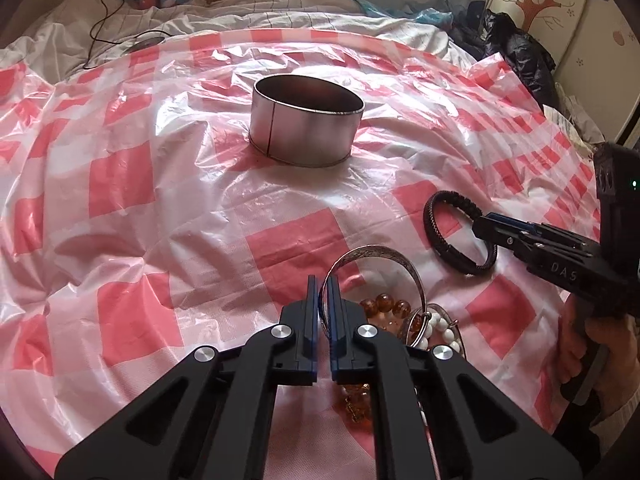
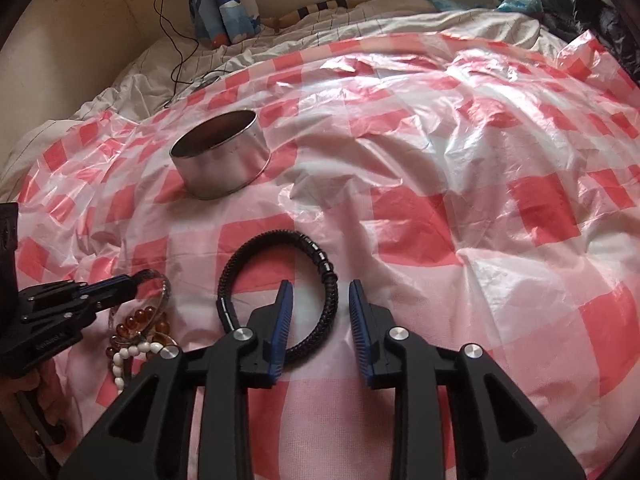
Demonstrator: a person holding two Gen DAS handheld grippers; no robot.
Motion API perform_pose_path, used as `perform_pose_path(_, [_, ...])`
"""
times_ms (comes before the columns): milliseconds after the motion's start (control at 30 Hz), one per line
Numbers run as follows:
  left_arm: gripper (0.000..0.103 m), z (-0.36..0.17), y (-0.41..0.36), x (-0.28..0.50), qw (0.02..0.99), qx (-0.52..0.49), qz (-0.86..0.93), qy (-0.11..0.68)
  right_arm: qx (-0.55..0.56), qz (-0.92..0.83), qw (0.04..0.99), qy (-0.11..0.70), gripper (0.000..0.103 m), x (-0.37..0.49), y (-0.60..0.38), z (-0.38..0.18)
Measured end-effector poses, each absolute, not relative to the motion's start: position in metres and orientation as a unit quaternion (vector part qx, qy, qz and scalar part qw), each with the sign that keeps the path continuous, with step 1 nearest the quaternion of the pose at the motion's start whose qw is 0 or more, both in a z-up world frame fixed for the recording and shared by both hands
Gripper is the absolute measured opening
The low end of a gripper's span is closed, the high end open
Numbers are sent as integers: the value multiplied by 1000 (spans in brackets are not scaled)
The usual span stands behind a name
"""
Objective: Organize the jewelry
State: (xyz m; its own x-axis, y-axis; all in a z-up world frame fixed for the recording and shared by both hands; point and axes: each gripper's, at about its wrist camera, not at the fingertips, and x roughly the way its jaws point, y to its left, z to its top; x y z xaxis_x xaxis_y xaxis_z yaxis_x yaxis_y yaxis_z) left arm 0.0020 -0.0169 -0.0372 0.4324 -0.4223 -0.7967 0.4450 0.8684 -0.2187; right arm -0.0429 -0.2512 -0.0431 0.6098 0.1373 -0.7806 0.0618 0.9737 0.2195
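Observation:
My left gripper point(image 1: 323, 286) is shut on the rim of a silver bangle point(image 1: 372, 252), which stands tilted over a heap of amber beads point(image 1: 386, 304) and white beads point(image 1: 440, 328). Seen in the right wrist view, that left gripper point(image 2: 134, 280) pinches the bangle point(image 2: 162, 286) beside the beads point(image 2: 136, 320). A black braided bracelet point(image 2: 322, 262) lies flat on the sheet. My right gripper point(image 2: 320, 300) is open, with the bracelet's right side between its fingers and the pads apart from it. The left wrist view shows the right gripper point(image 1: 486, 228) over that bracelet point(image 1: 431, 224).
A round open metal tin point(image 1: 304, 132) point(image 2: 224, 160) stands farther back on the red and white checked plastic sheet point(image 1: 160, 200) that covers a bed. Crumpled white bedding, a black cable point(image 2: 176, 40) and dark clothes point(image 1: 516, 52) lie beyond the sheet.

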Motion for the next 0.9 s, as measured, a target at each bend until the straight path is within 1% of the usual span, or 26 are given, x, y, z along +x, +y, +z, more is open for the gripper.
perform_pose_path(33, [4,-34,-14,3,848,5,-257,464,106,19,891,442,29,-42,-251,-43])
perform_pose_path(100, [4,-29,-10,4,851,-5,-258,457,108,22,882,457,15,-38,-252,-51])
perform_pose_path(167, [4,-24,-6,5,853,-18,-261,451,98,24,884,456,9,-38,-249,-50])
perform_pose_path(267, [4,-13,-2,9,861,-30,-256,439,99,33,894,436,9,-42,-246,-40])
perform_pose_path(367, [4,4,2,18,875,-37,-241,417,134,54,903,404,9,-43,-254,-22])
perform_pose_path(533, [4,21,-1,48,891,-39,-220,396,143,61,920,359,9,-23,-258,11])
perform_pose_path(700, [4,23,-24,91,894,-10,-207,397,140,69,925,346,9,10,-251,20])
perform_pose_path(900, [4,13,-58,129,893,29,-199,404,116,71,930,342,9,42,-242,23])
